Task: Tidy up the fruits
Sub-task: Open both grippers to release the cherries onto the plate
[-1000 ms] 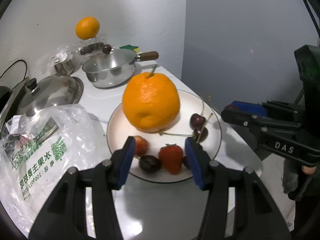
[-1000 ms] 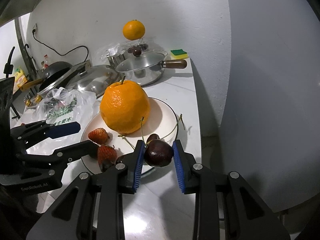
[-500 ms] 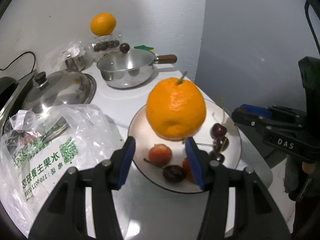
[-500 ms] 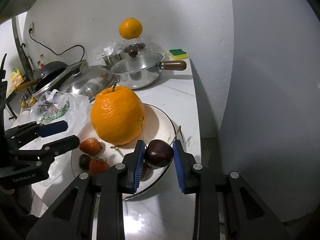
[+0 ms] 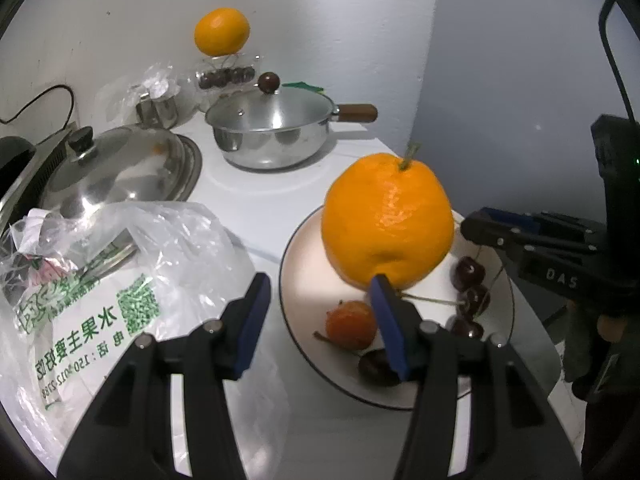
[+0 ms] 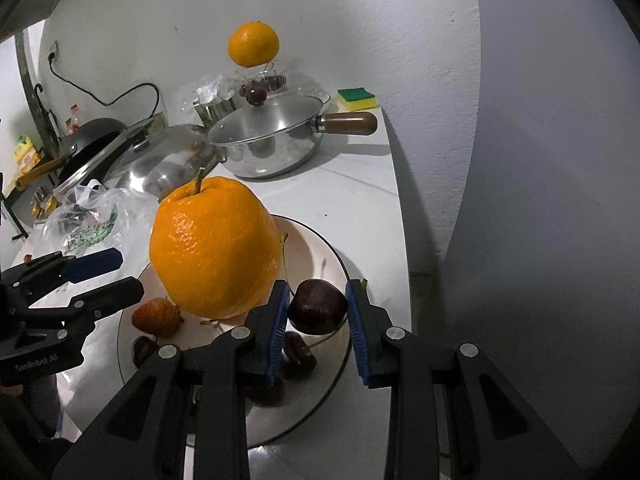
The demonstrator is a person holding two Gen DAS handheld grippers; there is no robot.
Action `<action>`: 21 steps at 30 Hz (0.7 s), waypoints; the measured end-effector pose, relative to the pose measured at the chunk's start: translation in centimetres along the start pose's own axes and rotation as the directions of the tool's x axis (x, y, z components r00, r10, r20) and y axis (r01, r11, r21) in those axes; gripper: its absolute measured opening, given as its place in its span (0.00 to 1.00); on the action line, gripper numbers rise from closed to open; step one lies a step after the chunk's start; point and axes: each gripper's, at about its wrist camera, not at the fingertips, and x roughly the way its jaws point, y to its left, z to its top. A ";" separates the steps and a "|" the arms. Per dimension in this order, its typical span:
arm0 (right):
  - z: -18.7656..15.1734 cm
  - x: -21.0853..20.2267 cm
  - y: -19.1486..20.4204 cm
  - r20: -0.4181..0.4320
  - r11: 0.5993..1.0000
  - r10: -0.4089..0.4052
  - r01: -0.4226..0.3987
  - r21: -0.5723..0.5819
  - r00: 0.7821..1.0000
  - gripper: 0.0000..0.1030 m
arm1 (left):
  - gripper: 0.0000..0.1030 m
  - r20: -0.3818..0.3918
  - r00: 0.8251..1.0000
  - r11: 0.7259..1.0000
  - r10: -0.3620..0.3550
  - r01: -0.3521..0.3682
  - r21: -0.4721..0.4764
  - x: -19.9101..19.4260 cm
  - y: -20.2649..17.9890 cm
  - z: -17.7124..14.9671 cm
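A white plate (image 5: 304, 332) (image 6: 332, 256) holds a large orange (image 5: 386, 222) (image 6: 214, 248), a strawberry (image 5: 351, 325) (image 6: 156, 317) and several dark cherries (image 5: 467, 274). My right gripper (image 6: 318, 314) is shut on a dark cherry (image 6: 317, 306) and holds it over the plate's right side. My left gripper (image 5: 318, 316) is open and empty over the plate's left rim, beside the plastic bag. It also shows in the right wrist view (image 6: 108, 276) at the left of the plate.
A printed plastic bag (image 5: 104, 304) lies left of the plate. Behind stand a lidded steel pan (image 5: 276, 136) (image 6: 272, 140), a domed lid (image 5: 116, 168), a small orange on a jar (image 5: 221, 32) and a sponge (image 6: 356, 99). The counter edge runs close on the right.
My left gripper has swung left, off the strawberry and cherries toward the bag. My right gripper has moved in over the plate, still holding the cherry.
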 end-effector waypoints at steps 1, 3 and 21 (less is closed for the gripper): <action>0.0 0.1 0.0 -0.002 1.000 0.000 0.000 0.001 1.000 0.30 | 0.52 0.000 1.000 1.000 -0.001 0.001 -0.002 0.0 0.1 0.0; 0.2 0.4 0.1 -0.007 1.000 -0.004 0.004 0.000 1.000 0.30 | 0.52 0.002 1.000 1.000 -0.001 0.001 -0.004 0.0 0.2 0.0; 0.2 0.1 1.0 -0.010 1.000 -0.024 0.024 -0.005 1.000 0.36 | 0.68 0.025 1.000 1.000 0.011 -0.011 -0.024 -1.4 1.0 -0.4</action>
